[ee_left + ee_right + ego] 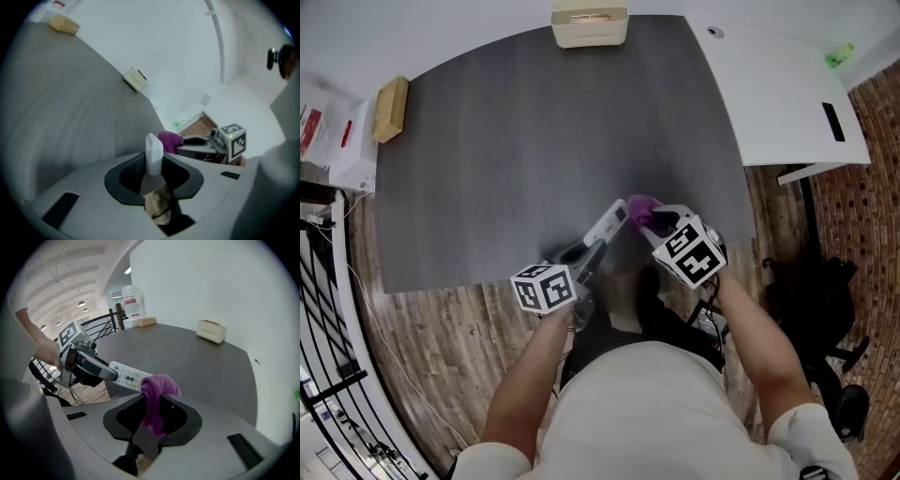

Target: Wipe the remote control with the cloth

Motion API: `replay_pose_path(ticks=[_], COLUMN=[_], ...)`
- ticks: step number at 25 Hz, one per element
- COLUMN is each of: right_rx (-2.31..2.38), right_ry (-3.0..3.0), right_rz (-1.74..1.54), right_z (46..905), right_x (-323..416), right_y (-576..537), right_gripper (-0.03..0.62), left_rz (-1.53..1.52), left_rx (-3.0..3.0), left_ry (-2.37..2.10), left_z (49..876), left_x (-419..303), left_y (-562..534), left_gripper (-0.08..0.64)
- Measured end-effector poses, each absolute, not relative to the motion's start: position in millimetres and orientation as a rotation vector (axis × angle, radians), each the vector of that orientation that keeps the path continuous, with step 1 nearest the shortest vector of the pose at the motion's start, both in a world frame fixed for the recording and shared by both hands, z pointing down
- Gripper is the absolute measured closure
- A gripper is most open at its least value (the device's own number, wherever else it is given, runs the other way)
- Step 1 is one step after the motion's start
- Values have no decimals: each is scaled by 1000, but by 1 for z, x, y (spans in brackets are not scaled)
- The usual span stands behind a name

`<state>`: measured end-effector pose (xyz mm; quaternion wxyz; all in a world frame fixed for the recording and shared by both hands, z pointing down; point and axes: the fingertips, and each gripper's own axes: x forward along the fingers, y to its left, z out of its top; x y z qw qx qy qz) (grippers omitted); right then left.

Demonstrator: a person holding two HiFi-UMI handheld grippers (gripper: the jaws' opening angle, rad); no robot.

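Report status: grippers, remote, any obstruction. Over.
Left gripper shut on remote, held over the table's near edge. Right gripper shut on purple cloth, cloth against the remote's tip. Nothing blocking; beige box sits far back.

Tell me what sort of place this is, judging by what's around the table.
Probably an open office or workshop floor rather than a home: a large dark table stands beside a white desk, a water dispenser stands by a black railing, and there are rows of ceiling lights.

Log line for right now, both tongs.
left tongs: shut on remote control | right tongs: shut on cloth | cloth: at remote's far end
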<state>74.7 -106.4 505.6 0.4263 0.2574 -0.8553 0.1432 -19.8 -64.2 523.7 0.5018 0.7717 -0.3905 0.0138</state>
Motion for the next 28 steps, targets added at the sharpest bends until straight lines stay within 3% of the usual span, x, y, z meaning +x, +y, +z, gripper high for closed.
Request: replay_pose_path(ticks=[2, 6, 9, 18, 28], right_rx=[652, 717, 674, 611, 578], right_ry=[-2137, -2123, -2091, -1982, -1939], right_rz=[390, 414, 393, 389, 187], right_z=[511, 519, 529, 553, 536], right_x=[73, 74, 65, 82, 72], right_y=[-103, -103, -94, -84, -117], right_gripper=[495, 495, 495, 495, 495], left_rz=[346, 1295, 1595, 1757, 1530], left_rx=[2047, 2537, 2682, 2808, 2614], left_ry=[-1082, -1236, -1145, -702, -777], left_z=[529, 535, 547, 579, 584], left_x=[-19, -11, 1, 24, 3], left_y=[-65, -67, -58, -20, -18], left_gripper=[465, 465, 463, 364, 350])
